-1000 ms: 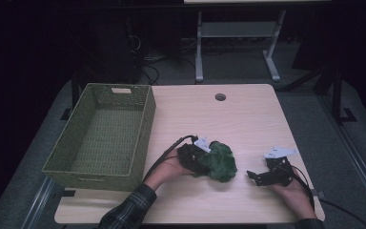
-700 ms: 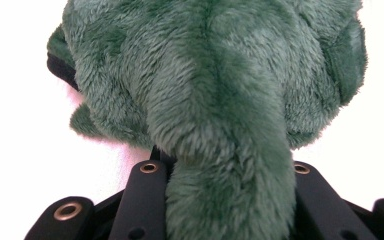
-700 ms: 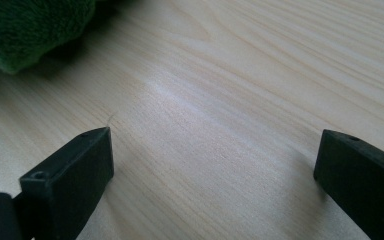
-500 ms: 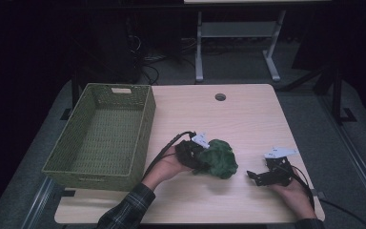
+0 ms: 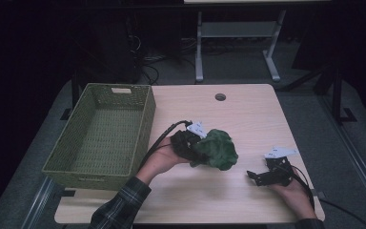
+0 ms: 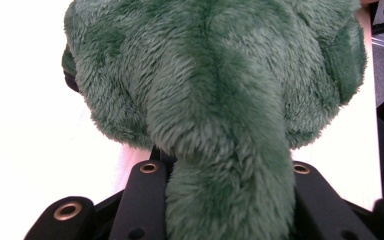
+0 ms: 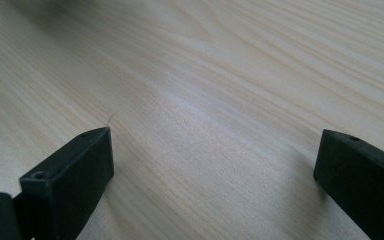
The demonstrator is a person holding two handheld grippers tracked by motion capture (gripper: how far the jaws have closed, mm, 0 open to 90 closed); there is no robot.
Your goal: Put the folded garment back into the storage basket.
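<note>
So the green plush toy (image 5: 218, 149) is a shaggy, dark green lump, all fuzzy pile with darker streaks running through it, and up close in my left claw view (image 6: 220, 100) there's a long thick fold of it hanging down right between the jaws. My left claw (image 5: 194, 145) is pinching that fold, jaws squeezed into the fur on both sides. The toy sits over the middle of the bench (image 5: 248, 114), a bit to the right of the basket and near its front corner, bunched up against my left hand (image 5: 164, 157).

The woven green basket (image 5: 145, 125) is on the left side of the bench, long and rectangular, with a handle slot in the far wall. Nothing is in it, I can see the woven bottom all the way across.

My right claw (image 5: 253, 177) is low over the bench near the front right, well apart from the toy, jaws spread wide with only bare wood (image 7: 205, 125) between them.
</note>
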